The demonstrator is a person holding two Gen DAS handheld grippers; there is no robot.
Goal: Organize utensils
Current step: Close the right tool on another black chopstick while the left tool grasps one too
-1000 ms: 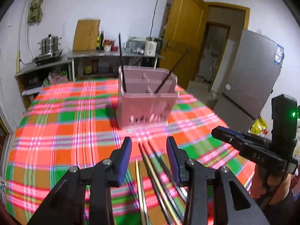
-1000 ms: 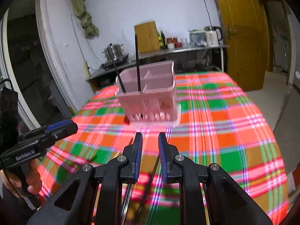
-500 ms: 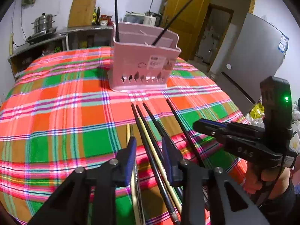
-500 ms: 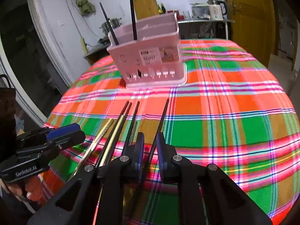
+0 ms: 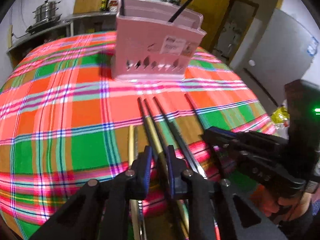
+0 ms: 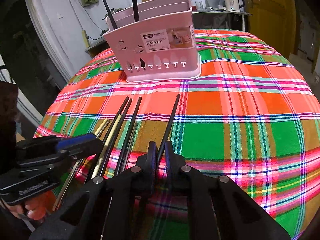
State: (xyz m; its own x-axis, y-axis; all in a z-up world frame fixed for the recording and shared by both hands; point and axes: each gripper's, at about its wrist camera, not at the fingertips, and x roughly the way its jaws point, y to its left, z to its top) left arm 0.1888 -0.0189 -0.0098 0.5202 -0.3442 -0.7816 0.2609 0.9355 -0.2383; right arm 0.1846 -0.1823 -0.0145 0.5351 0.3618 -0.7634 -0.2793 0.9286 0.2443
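Observation:
A pink utensil basket (image 5: 156, 50) (image 6: 160, 46) stands on the plaid tablecloth (image 5: 60, 100) with two black chopsticks (image 6: 135, 0) upright in it. Several loose chopsticks (image 5: 166, 116) lie in a row in front of it. My left gripper (image 5: 160, 154) is low over them, jaws closing, with a gold chopstick (image 5: 154, 132) and a black one between its fingers. My right gripper (image 6: 160, 148) is closing around the lone rightmost black chopstick (image 6: 173, 116), a thin gap still showing beside it. Each gripper appears in the other's view: the right gripper (image 5: 210, 134), the left gripper (image 6: 80, 144).
The table's round edge falls away close below both grippers. A grey fridge (image 5: 280, 50) and a yellow door (image 5: 200, 0) stand to the right. Behind the table is a counter with a steel pot (image 5: 46, 14) and a kettle (image 6: 232, 0).
Both grippers sank toward the table and tilted down onto the loose chopsticks. Their jaws narrowed, and chopsticks now lie between the fingers of each.

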